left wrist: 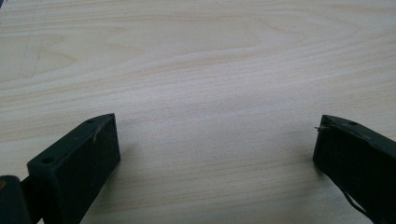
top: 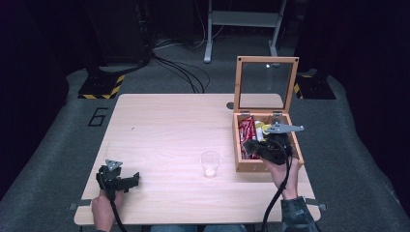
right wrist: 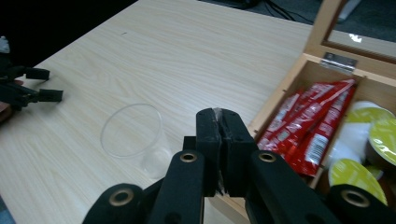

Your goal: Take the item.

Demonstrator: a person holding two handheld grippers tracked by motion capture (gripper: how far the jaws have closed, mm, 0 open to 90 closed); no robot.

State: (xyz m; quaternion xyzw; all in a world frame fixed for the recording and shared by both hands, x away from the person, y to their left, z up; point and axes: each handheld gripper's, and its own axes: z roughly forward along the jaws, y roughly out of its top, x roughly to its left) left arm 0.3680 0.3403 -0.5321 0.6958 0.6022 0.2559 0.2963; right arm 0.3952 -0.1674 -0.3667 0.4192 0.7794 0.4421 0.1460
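Right gripper (right wrist: 219, 116) hung at the near-left edge of the open wooden box (top: 241, 166), jaws pressed together with maybe a sliver of clear wrapper between them, hard to tell; red sachets (right wrist: 308, 121) and yellow-lidded pods (right wrist: 357, 175) lay inside. Left gripper (top: 126, 181) rested low over bare tabletop (left wrist: 196, 60), jaws wide apart and holding nothing, clear plastic cup (top: 210, 163) upright between gripper and box. Likely step was picking a sachet: best to part the jaws first, then pinch one packet's edge.
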